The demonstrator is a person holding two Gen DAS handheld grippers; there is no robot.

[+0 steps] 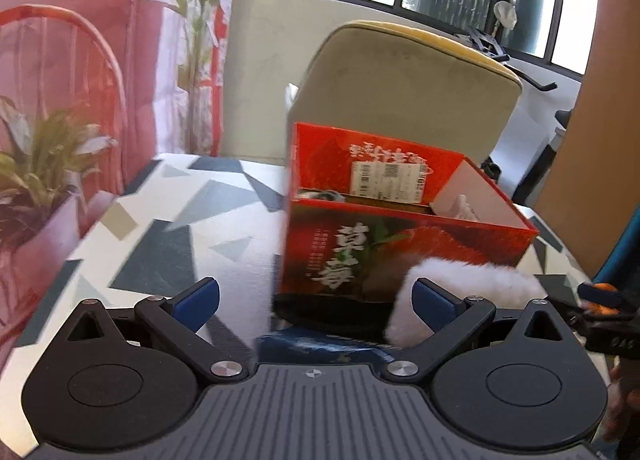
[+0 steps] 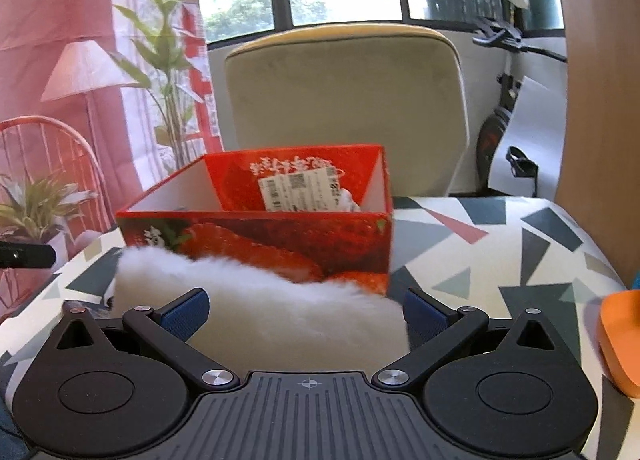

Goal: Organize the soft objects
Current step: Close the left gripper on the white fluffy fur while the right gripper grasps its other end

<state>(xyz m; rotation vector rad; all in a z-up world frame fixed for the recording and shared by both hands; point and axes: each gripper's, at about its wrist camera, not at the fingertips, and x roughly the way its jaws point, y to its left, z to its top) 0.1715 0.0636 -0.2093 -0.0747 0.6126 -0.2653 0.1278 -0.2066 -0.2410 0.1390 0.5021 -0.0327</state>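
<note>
A few soft things already sit inside the red box (image 2: 256, 236), while the white fluffy piece (image 2: 280, 312) lies before it between the right gripper's (image 2: 306, 312) spread, empty fingers, the left gripper (image 1: 316, 302) equally open.

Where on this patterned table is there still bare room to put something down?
Bare cloth lies left of the red box, toward the potted plant, and right of it toward the orange item. In front of the box is crowded: white fluffy item.
</note>
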